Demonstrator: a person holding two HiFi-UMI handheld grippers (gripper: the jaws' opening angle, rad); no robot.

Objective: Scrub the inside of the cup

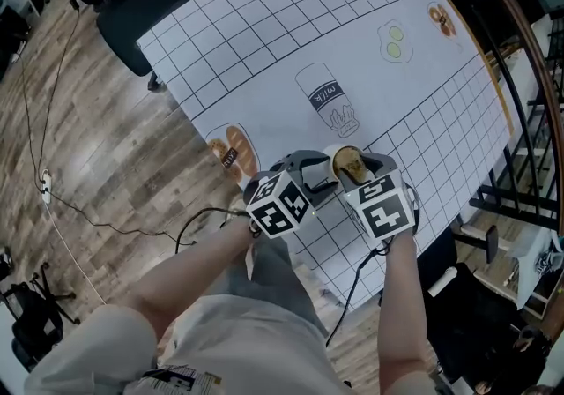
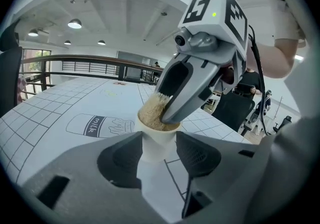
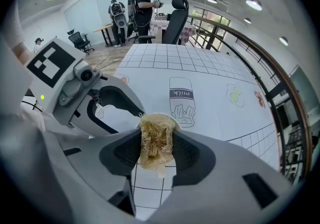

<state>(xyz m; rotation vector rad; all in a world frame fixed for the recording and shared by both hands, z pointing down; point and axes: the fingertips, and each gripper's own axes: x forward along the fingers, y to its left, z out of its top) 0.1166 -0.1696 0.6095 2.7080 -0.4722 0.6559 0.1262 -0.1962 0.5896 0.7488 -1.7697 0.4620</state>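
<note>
Cup (image 2: 158, 144): small, white, upright, clamped in left gripper (image 2: 159, 155), near the table's near edge. Scrubber (image 3: 156, 138): tan, fibrous wad, pinched in right gripper (image 3: 156, 152), pressed into cup mouth.

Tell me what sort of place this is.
Probably an open-plan office or lab on an upper level: a black office chair on a wood floor, a curved railing, and a gridded mat printed with food pictures.
</note>
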